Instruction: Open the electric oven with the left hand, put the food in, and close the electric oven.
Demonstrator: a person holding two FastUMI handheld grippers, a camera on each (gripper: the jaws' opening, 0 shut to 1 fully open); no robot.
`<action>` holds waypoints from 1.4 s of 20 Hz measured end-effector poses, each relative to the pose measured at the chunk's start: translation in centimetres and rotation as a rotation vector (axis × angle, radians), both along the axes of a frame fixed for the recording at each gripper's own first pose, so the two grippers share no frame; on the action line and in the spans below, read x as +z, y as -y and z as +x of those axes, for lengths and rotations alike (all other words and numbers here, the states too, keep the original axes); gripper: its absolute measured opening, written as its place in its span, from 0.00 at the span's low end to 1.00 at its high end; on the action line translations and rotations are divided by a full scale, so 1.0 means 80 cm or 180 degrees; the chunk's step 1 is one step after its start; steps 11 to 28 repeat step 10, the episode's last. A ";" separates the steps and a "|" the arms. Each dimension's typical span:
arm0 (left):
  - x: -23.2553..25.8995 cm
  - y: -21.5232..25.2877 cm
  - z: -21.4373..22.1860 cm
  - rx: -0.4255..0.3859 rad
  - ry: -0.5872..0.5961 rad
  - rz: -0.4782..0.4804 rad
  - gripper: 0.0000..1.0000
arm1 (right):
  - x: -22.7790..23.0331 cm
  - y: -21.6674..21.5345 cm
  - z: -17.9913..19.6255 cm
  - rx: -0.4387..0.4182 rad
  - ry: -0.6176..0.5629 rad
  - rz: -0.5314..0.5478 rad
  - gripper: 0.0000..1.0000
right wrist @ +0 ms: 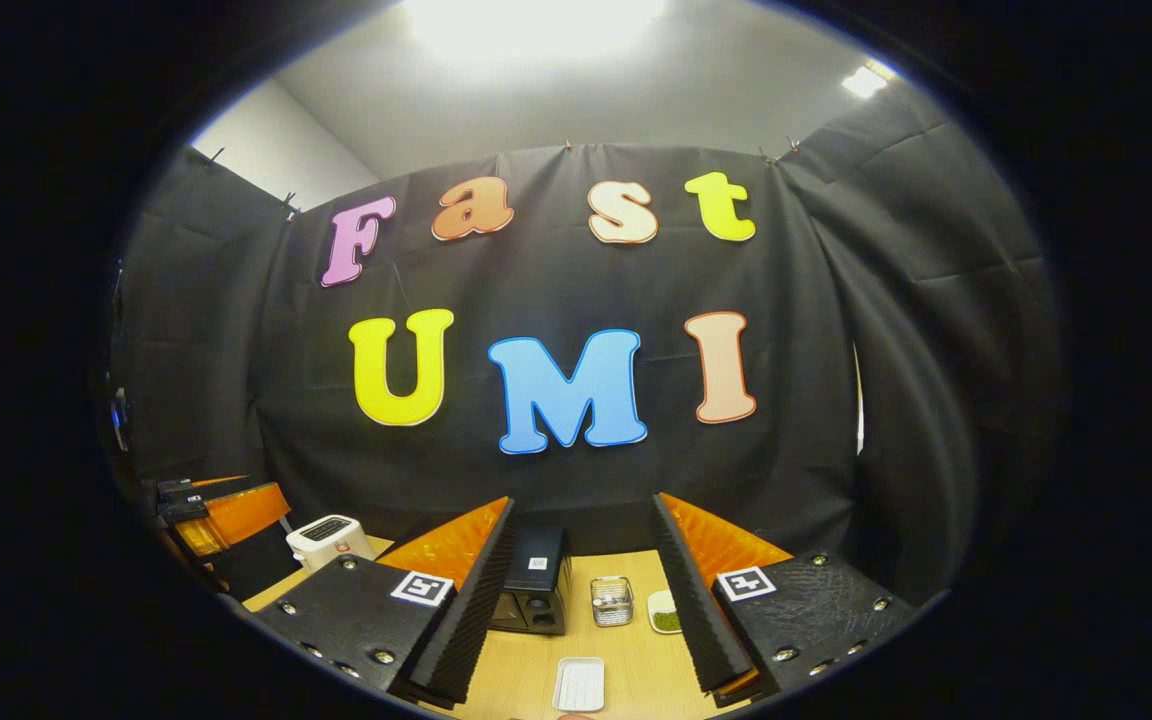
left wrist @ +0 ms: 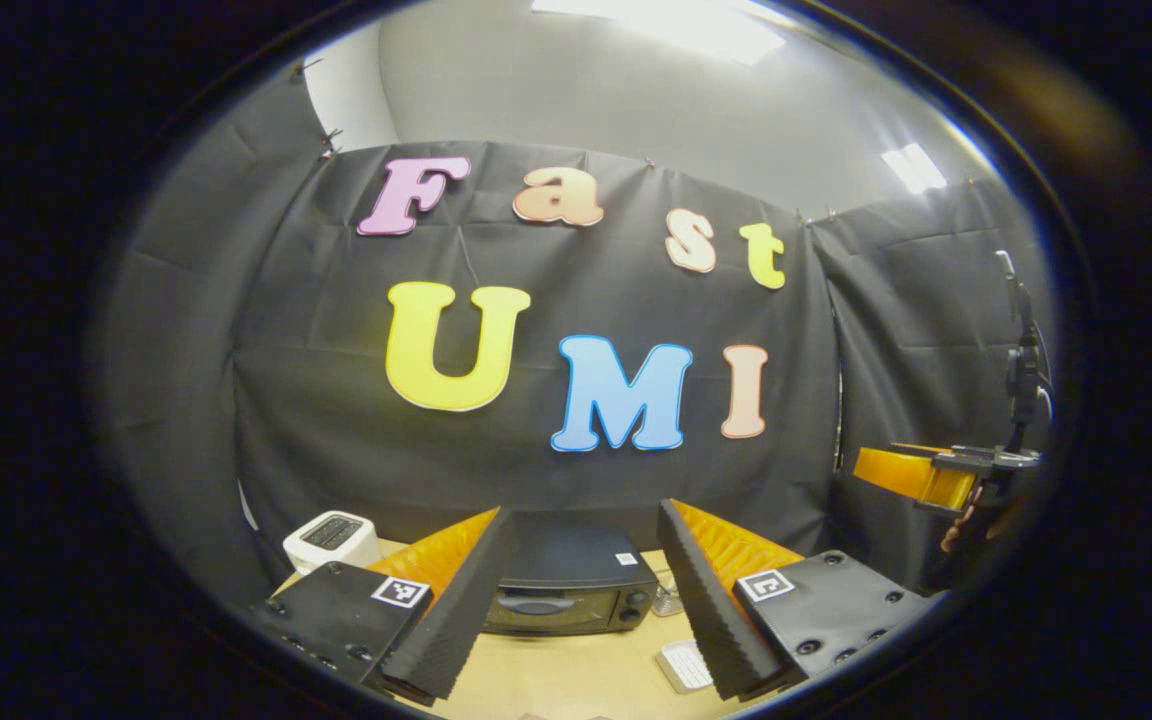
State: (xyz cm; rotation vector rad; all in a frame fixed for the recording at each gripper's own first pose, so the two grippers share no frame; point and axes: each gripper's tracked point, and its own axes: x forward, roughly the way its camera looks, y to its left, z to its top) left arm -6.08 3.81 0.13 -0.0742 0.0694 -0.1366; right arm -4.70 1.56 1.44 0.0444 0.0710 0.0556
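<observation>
Oven [left wrist: 568, 590], door closed, sits on the wooden worktop [left wrist: 576, 670] against the back cloth. Left of it stands a white toaster [left wrist: 332, 540]; to its right are a small glass jar [right wrist: 612, 600] and a dish of green food [right wrist: 665, 612]; nearer lies a white tray [right wrist: 579, 684]. Left gripper [left wrist: 586, 590] and right gripper [right wrist: 581, 600] hang above the worktop, fingers apart, holding nothing.
</observation>
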 end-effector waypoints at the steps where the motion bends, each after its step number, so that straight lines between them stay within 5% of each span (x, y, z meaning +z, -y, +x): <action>1: -0.004 -0.002 -0.001 -0.0010 -0.0015 -0.0017 1.00 | -0.002 0.003 -0.003 -0.0025 -0.0019 0.0001 0.81; 10: -0.016 0.030 0.003 -0.0065 -0.0039 -0.0132 1.00 | -0.013 0.071 -0.023 -0.0302 -0.0088 0.0027 0.81; 28: -0.016 0.030 0.003 -0.0065 -0.0039 -0.0132 1.00 | -0.013 0.071 -0.023 -0.0302 -0.0088 0.0027 0.81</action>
